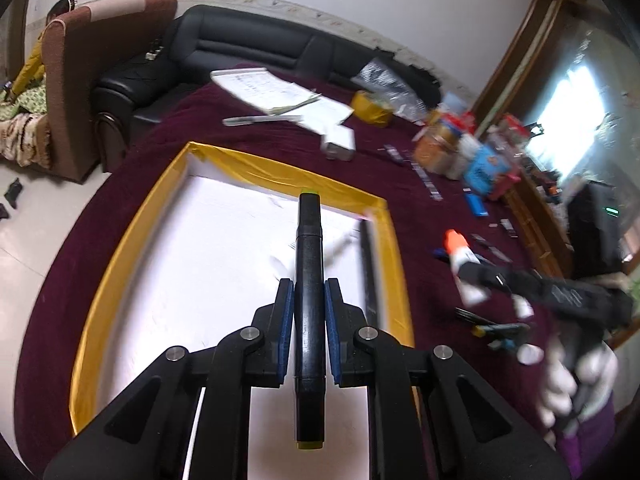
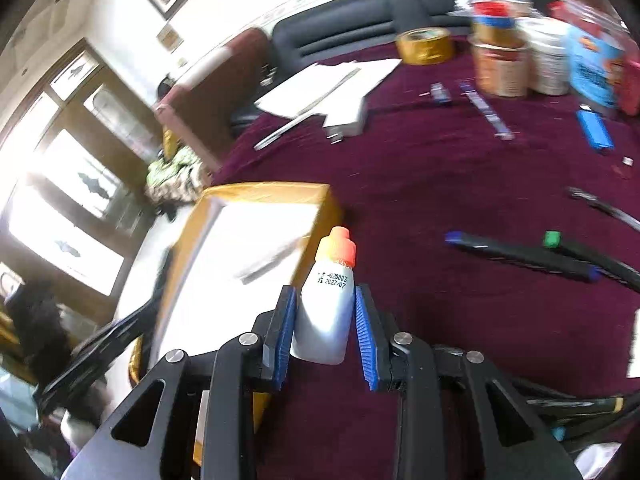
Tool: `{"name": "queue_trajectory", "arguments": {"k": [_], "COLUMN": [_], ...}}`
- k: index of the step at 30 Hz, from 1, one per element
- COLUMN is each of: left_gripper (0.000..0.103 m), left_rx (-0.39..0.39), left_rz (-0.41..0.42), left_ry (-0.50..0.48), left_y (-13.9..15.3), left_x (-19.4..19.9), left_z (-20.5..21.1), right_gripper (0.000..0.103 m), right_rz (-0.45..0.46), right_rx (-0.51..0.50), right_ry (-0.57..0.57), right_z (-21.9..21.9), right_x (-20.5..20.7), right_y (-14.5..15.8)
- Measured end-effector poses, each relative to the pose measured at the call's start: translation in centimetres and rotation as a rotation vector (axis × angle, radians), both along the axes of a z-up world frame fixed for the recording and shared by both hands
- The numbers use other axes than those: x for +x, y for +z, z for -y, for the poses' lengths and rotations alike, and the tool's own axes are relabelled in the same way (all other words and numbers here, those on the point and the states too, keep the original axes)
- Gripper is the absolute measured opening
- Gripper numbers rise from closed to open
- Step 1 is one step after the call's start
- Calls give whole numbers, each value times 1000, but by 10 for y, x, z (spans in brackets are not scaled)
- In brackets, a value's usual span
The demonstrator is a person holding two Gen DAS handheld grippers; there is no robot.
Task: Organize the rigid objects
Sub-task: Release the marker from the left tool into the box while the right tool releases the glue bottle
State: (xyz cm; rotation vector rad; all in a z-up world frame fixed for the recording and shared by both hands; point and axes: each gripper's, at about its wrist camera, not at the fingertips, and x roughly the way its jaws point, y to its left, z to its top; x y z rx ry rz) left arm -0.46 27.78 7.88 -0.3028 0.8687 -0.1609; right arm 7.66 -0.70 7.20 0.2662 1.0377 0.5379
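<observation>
Item 1, left gripper (image 1: 310,304): clenched on a black marker (image 1: 309,280) with yellow-green end caps, gripped mid-barrel and pointing straight ahead over the tray (image 1: 120,240). Lower it until the barrel lies flat and parallel to the tray wall before you let go, so it does not roll.

Item 2, right gripper (image 2: 325,320): grasping a small white bottle (image 2: 326,312) with an orange cap, upright, just beside the tray's near corner, over the maroon cloth (image 2: 440,184). The far pad seems barely in contact, so move gently and bring it in over the rim.

Item 3, tray, yellow-taped rim, white floor: holds a long dark pen-like piece against the right wall and a blurred pale object; contents otherwise unclear.

Item 4, beyond: loose markers (image 2: 520,256), papers (image 1: 280,92), tape roll (image 2: 426,45), jars (image 2: 500,68).
</observation>
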Motion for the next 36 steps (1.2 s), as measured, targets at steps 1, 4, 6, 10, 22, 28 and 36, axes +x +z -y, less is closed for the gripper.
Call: {"name": "queue_trajectory", "arguments": {"k": [1,4,6,10,22,28,36], "left_gripper": [13,13,13,13,39,50,53], "left_rx": [-2,-35,-45,-30,-66,-98,-166], "left_rz": [-19,-73,-90,-110,-101,-68,-26], "left_ry": [1,12,11,29,83,100,115], "left_y": [-6,-22,-33,-48,-51,-35,-10], "left_x": [11,40,57,69,61,41,10], "left_z": [-2,-7,-7,-6,-25,-31,-25], "right_gripper": [26,26,26,26,26,35,40], "right_rz": [-5,-13,-24,-37,-54,5,129], "right_rx": [-2,-20,-31,-83,-173,-163,-126], "right_ry": [20,56,78,115,131,109,49], "right_z": [-13,-44,-65,-102,-140,-133,-78], "right_x": [0,1,2,4,20,12,-13], "right_y": [0,-5,-12,-25,-51,-43,-13]}}
